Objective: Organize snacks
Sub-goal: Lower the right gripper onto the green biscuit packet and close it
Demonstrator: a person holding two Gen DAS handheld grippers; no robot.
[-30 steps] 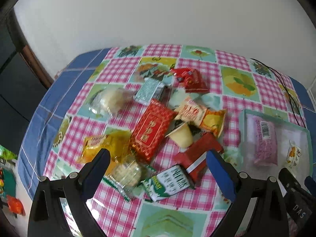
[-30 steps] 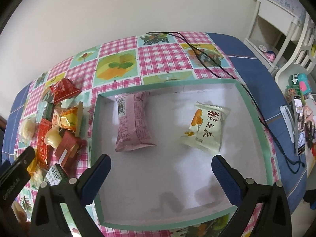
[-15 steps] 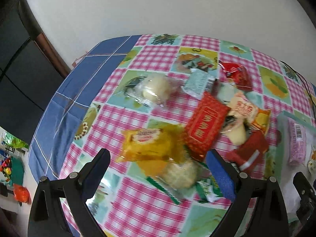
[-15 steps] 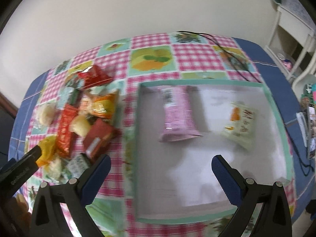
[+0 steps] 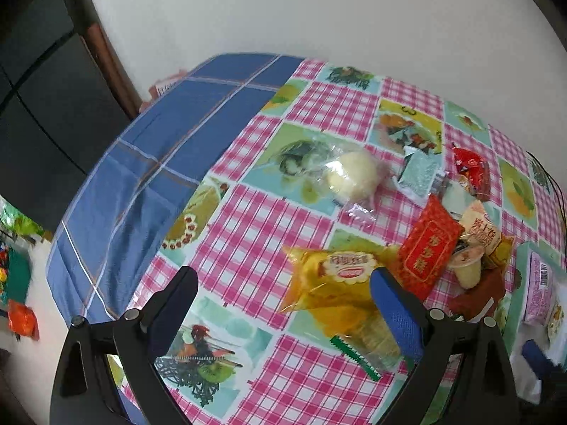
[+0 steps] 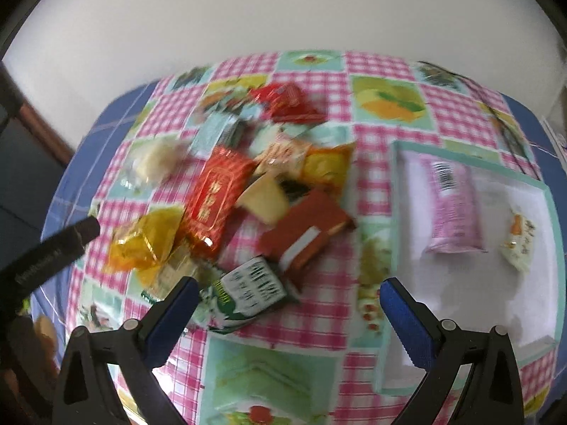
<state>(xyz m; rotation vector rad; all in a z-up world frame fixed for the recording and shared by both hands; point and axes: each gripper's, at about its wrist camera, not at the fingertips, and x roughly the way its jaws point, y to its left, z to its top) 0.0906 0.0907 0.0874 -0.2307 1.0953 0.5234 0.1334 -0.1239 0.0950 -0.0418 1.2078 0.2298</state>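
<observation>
A heap of snack packets lies on the checked tablecloth: a yellow packet (image 5: 329,283), a red packet (image 5: 428,248), a white bun in clear wrap (image 5: 351,177), a brown-red box (image 6: 304,233) and a green-white packet (image 6: 248,294). A white tray with a teal rim (image 6: 386,248) holds a pink packet (image 6: 453,205) and a pale packet (image 6: 517,241). My left gripper (image 5: 283,283) is open and empty above the cloth left of the heap. My right gripper (image 6: 287,294) is open and empty, over the green-white packet, left of the tray.
The blue part of the tablecloth (image 5: 149,163) falls off the table's left edge. A black cable (image 6: 503,113) lies at the far right behind the tray. A white wall stands behind the table.
Both grippers have swung left. The right view has gone from the tray to the snack heap; the left view now shows the table's left edge. Both stay open.
</observation>
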